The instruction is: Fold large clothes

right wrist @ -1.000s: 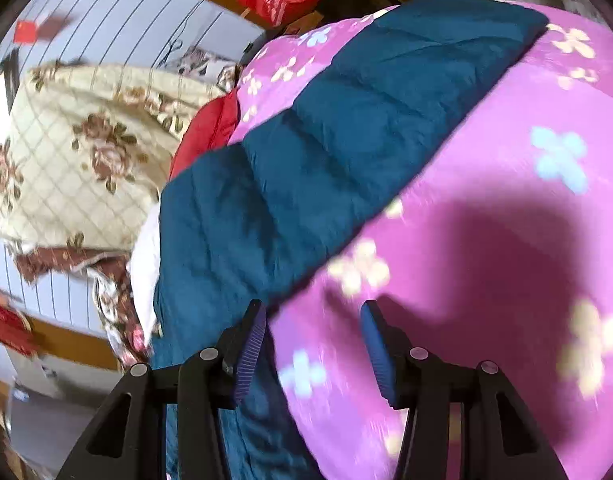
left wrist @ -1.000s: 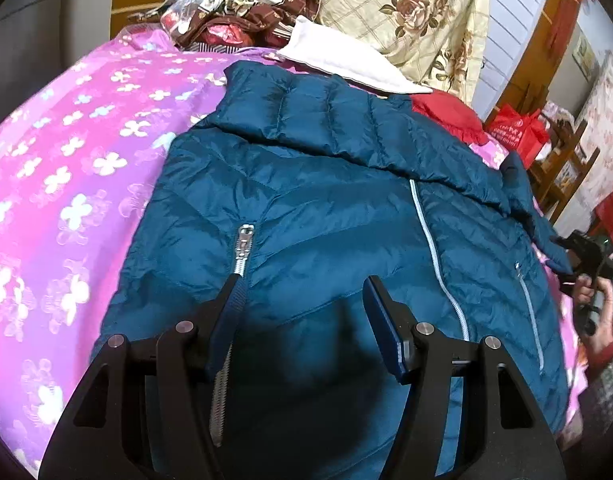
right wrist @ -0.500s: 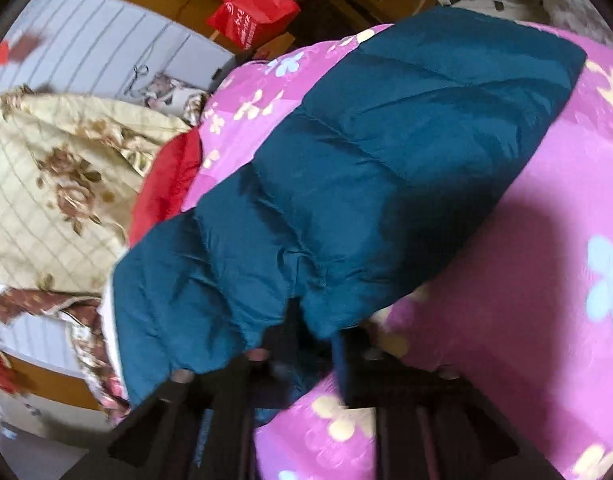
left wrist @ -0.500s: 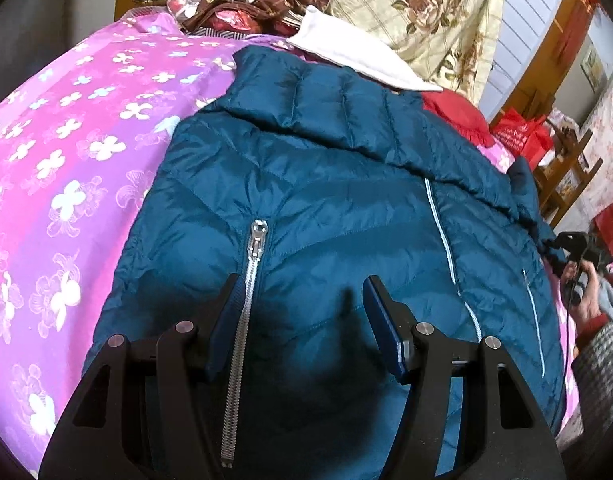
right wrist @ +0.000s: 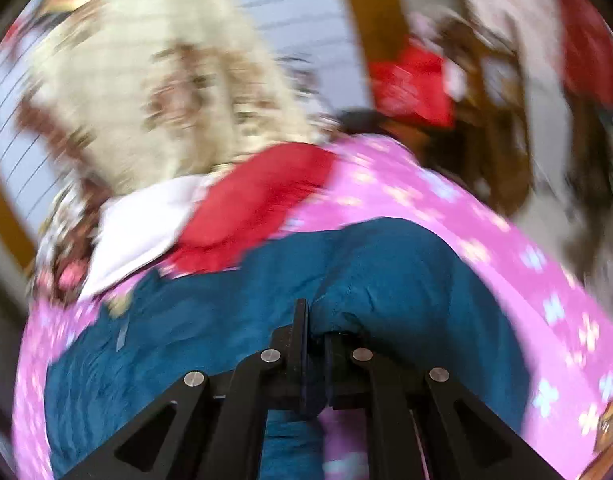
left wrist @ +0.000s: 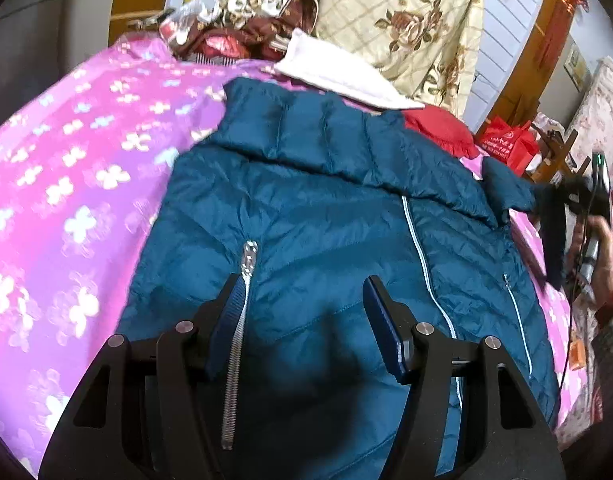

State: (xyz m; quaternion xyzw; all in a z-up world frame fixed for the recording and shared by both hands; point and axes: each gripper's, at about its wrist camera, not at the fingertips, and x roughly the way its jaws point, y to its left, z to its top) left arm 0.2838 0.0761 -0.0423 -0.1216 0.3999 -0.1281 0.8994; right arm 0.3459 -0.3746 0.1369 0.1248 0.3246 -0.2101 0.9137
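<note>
A large teal puffer jacket (left wrist: 330, 224) lies spread front-up on a pink flowered bedspread (left wrist: 66, 200), its collar toward the pillows and its silver zipper (left wrist: 242, 320) running toward me. My left gripper (left wrist: 302, 312) is open and hovers just above the jacket's front, its left finger over the zipper. My right gripper (right wrist: 312, 340) is shut on the jacket's sleeve (right wrist: 386, 276) and holds it lifted; this view is blurred by motion. In the left wrist view the right gripper (left wrist: 554, 208) shows at the far right with the sleeve end (left wrist: 502, 188) raised off the bed.
A cream rose-patterned pillow (left wrist: 402, 24), a white cloth (left wrist: 338, 76), a red cloth (left wrist: 438, 128) and crumpled brown bedding (left wrist: 234, 28) lie at the head of the bed. A red bag (left wrist: 506, 144) and wooden furniture (left wrist: 558, 152) stand beyond the bed's right edge.
My right gripper has shut on the sleeve and lifted it, swinging toward the jacket's body. My left gripper has stayed open, hovering over the jacket front.
</note>
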